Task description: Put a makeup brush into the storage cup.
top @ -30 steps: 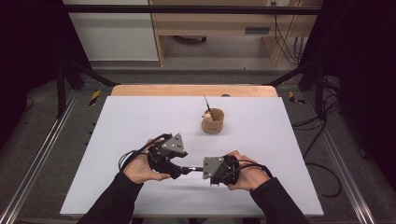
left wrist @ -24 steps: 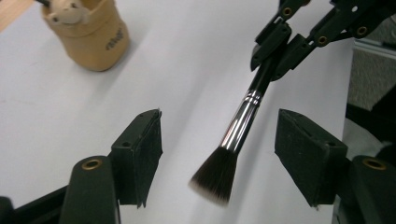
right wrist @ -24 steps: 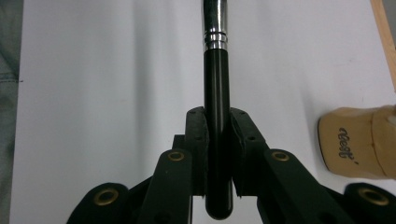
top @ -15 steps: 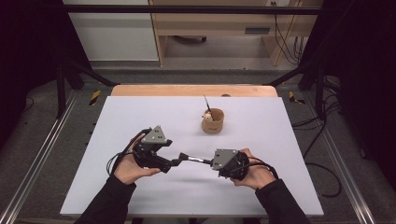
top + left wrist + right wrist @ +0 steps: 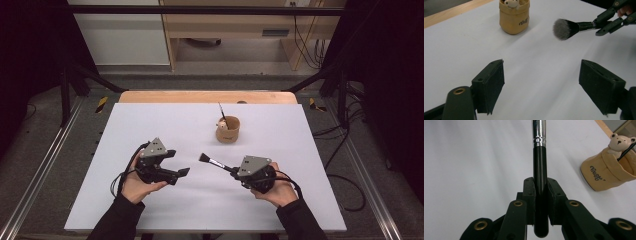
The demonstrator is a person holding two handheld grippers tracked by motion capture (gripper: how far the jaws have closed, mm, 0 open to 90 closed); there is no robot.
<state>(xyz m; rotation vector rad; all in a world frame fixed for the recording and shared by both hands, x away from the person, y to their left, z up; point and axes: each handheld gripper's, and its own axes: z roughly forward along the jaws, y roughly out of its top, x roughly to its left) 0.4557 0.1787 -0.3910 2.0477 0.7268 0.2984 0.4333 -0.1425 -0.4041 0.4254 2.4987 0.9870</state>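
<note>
White desk (image 5: 165, 125) surface is spread under both hands, with dark floor and metal framing seen around it in the high view. Toward the far middle of the desk a tan cup (image 5: 228, 131) is stood upright, a small bear figure set at its rim and a thin dark stick leaning out of it.

Near the front edge, the left gripper (image 5: 181, 172) is held low over bare desk; its jaws have just been opening and now stand released, with nothing between them, as is plain in the left gripper view. The right gripper (image 5: 541, 195) is clenched on the black handle of a brush (image 5: 212, 162), which is carried clear of the desk with its bristle head (image 5: 563, 29) pointed toward the left gripper, near it but apart.

The step in hand is judged to be a handover just finished, the brush now being borne by the right gripper alone. Placement into the cup seems likeliest next: the brush would have to be swung toward the cup, tipped upright and lowered handle-first past the bear and the stick without the cup being knocked over.
</note>
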